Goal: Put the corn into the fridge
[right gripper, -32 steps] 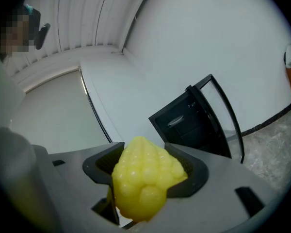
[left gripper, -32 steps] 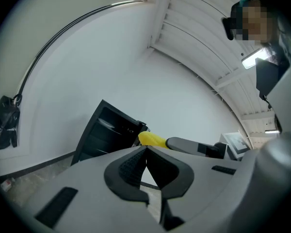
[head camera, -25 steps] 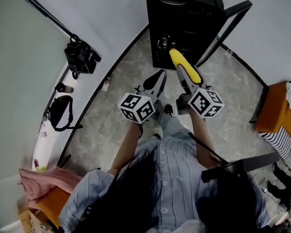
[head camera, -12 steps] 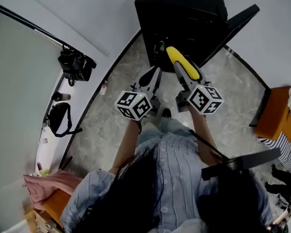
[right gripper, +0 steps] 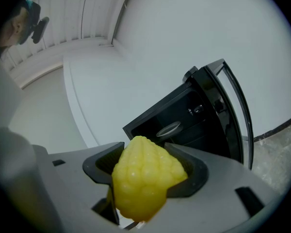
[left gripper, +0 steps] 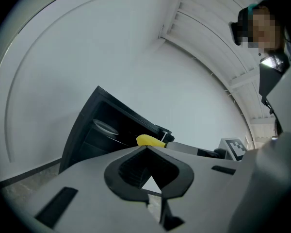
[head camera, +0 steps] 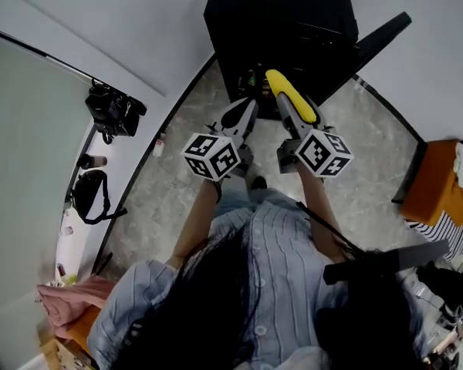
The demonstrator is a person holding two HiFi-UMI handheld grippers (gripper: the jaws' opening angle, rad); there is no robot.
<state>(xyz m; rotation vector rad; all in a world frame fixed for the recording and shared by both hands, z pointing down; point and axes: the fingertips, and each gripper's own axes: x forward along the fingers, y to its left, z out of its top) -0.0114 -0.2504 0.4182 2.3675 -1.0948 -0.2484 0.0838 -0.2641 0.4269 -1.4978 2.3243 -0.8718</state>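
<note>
The stone-patterned floor runs up to a pale wall, and the black fridge stands on it against that wall, straight ahead of the person. Its door is swung fully out to the person's right, so the front is open. Dark shelves show inside, and on one of them lies a pale oval thing, perhaps a dish.

The right tool is clamped on the corn, which sticks out forward past the jaws, its tip just short of the fridge's front edge and level with the upper part of the opening. The left tool hangs just beside it with its jaws closed together on nothing.

The step in hand looks like the carry-in. To do it well, the right tool should go in with the corn's tip leading and aimed at a gap between shelves. It should then settle the cob flat on a shelf before the jaws part, since a round cob may roll.

The edges to mind are the fridge's front frame, the shelf lips, and the door's inner edge on the right. The open room lies to the left of the door. The oval thing takes up part of one shelf, so a bare stretch beside it is the safer spot. The left tool is best kept back from the opening, so the two do not crowd each other.
</note>
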